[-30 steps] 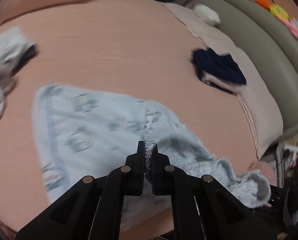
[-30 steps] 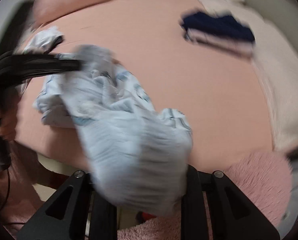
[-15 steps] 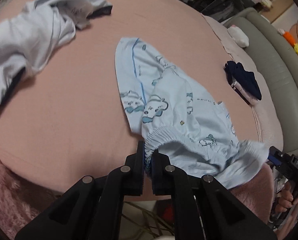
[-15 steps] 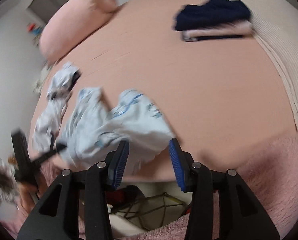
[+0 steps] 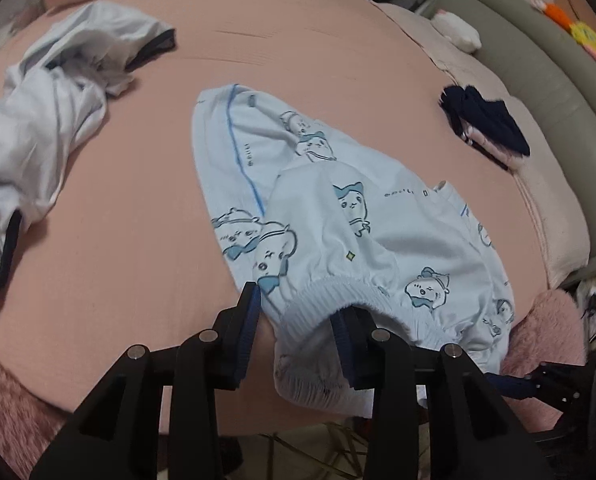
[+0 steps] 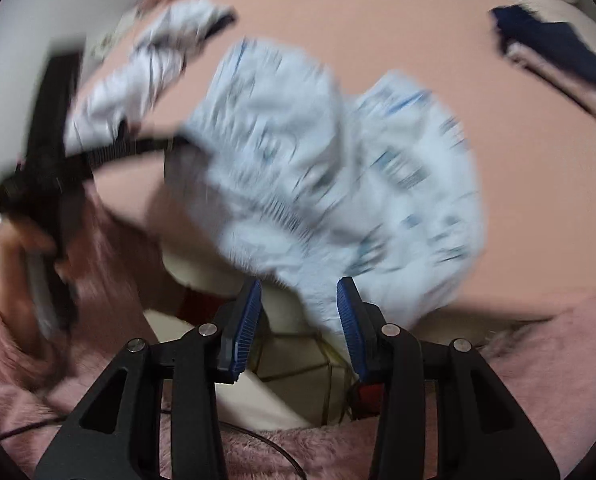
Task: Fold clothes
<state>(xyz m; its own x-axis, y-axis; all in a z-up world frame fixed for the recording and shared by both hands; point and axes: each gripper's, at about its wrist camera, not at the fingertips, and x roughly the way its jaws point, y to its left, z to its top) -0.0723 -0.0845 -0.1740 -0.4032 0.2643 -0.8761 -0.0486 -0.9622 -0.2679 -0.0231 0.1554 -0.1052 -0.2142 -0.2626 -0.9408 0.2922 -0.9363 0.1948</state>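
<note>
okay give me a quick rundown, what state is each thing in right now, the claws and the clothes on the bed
Left claw: open, waistband lying between its fingers.
Right claw: open, holding nothing.
Cartoon-print pants: lying crumpled on the bed, not folded, waistband end over the edge.
White garment: bunched up, unfolded.
Navy clothes: folded in a small stack.

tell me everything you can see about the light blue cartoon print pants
The pants are pale blue soft cloth printed with little cartoon animals, with a darker blue stripe down one leg and a ribbed, gathered elastic waistband. They lie spread but rumpled on the pink bed, one leg lapped over the other, waistband hanging off the near edge between the open fingers of the left gripper. The right wrist view shows them blurred.
</note>
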